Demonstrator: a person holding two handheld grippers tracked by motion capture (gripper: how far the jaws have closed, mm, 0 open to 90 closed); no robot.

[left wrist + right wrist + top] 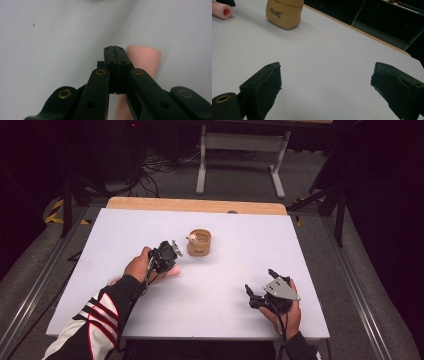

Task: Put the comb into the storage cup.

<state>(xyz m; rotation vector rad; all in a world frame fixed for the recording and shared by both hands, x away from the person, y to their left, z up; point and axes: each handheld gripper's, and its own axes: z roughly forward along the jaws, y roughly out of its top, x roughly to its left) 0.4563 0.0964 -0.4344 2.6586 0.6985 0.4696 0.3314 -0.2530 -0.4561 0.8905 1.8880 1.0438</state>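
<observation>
my left claw (115, 47) pressed together, empty, over the pink tube (143, 60) | tube lies on table (225, 285), near cup (200, 243) | right claw (325, 85) apart, idle | judged: tube not yet gripped, pick-up left

- Setting: a lab or recording bay, not a home.
- Work surface: a plain white tabletop (235, 285) on a wooden board (195, 205), standing well clear of any wall.
- Surroundings: dark on the left, right and far sides.
- Floor: grey carpet (240, 182) with loose black cables (155, 167) at the far left, and yellow-black hazard tape (56, 212) at the left.
- Fittings: metal rails (30, 295) along both sides of the tabletop; a white desk frame (240, 145) on the far side.
</observation>
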